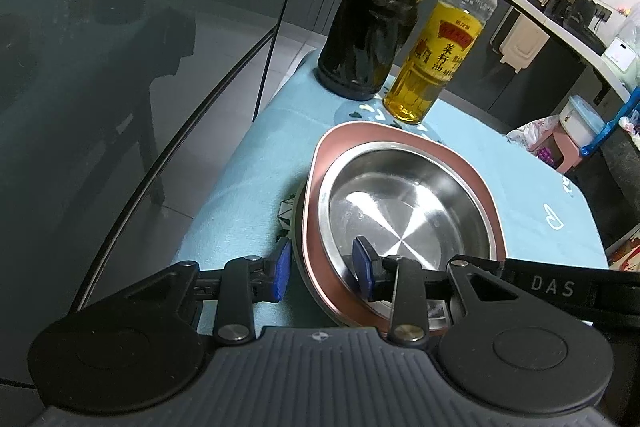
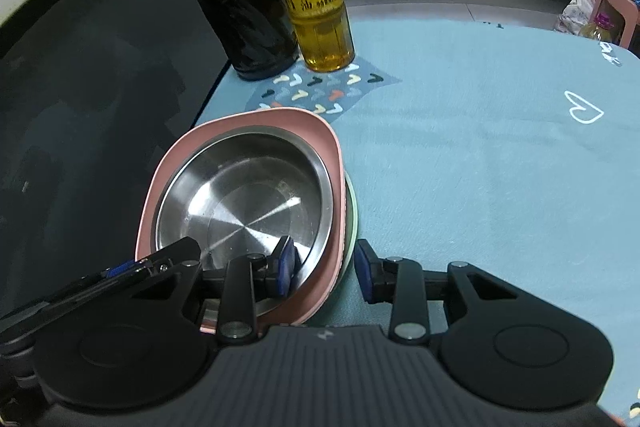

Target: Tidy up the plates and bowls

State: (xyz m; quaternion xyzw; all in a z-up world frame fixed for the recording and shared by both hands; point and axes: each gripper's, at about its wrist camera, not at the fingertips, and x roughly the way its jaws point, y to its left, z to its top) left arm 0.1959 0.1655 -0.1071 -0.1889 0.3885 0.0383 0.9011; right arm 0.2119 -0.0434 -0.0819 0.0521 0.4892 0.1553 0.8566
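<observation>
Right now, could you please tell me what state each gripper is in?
Left gripper: open, jaws straddling the near rim of the pink plate, not clamped.
Right gripper: open, jaws astride the same stack's rim.

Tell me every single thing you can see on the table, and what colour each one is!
Steel bowl: one, silver, nested in the pink dish.
Pink dish: one, pink, squarish, near the mat's left edge, on top of the stack.
Green plate: one, pale green, only its rim peeking out under the pink dish.
Rice vinegar bottle: one, dark liquid with green label, behind the stack.
Rapeseed oil bottle: one, golden oil with yellow and red label, right beside the vinegar.
Table mat: one, light blue, under everything.
Left gripper: one, black with blue pads, open, straddling the stack's left rim.
Right gripper: one, black with blue pads, open, straddling the right rim.
</observation>
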